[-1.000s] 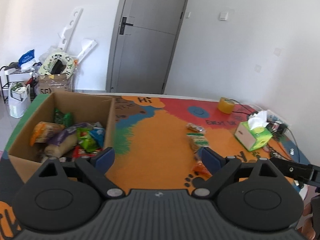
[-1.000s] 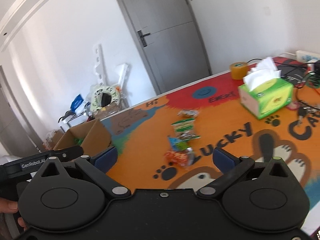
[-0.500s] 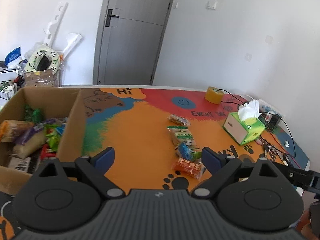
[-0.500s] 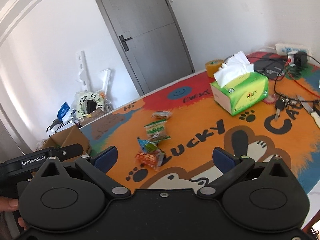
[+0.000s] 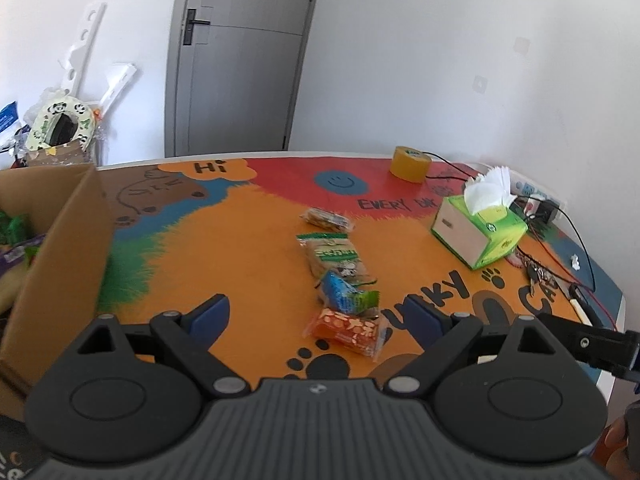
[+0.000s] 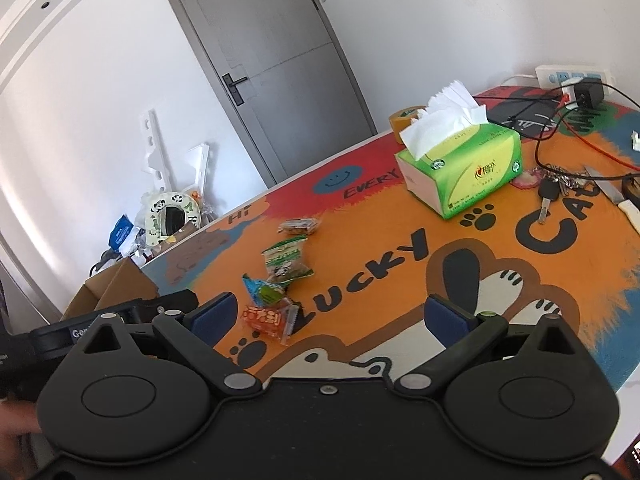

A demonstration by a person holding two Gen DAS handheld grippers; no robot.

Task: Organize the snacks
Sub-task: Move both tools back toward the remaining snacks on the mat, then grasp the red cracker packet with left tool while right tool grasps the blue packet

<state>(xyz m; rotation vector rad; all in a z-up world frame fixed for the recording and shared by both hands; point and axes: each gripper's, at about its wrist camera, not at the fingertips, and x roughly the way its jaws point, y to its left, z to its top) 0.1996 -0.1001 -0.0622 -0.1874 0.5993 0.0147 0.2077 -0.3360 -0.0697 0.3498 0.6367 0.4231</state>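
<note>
The black two-finger left gripper (image 5: 318, 316) with blue pads tilts downward, its jaws spread wide with nothing clamped between them. The matching black right gripper (image 6: 338, 316) also tilts downward, jaws wide apart and unladen.

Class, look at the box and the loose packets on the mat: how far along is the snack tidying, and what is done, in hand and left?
Done: some packets already lie in the cardboard box. In hand: nothing; the left gripper and the right gripper are both open and empty above the mat. Left: four packets in a row on the mat, the orange packet nearest, then the blue-green packet, the green-white packet and the brown packet.
</note>
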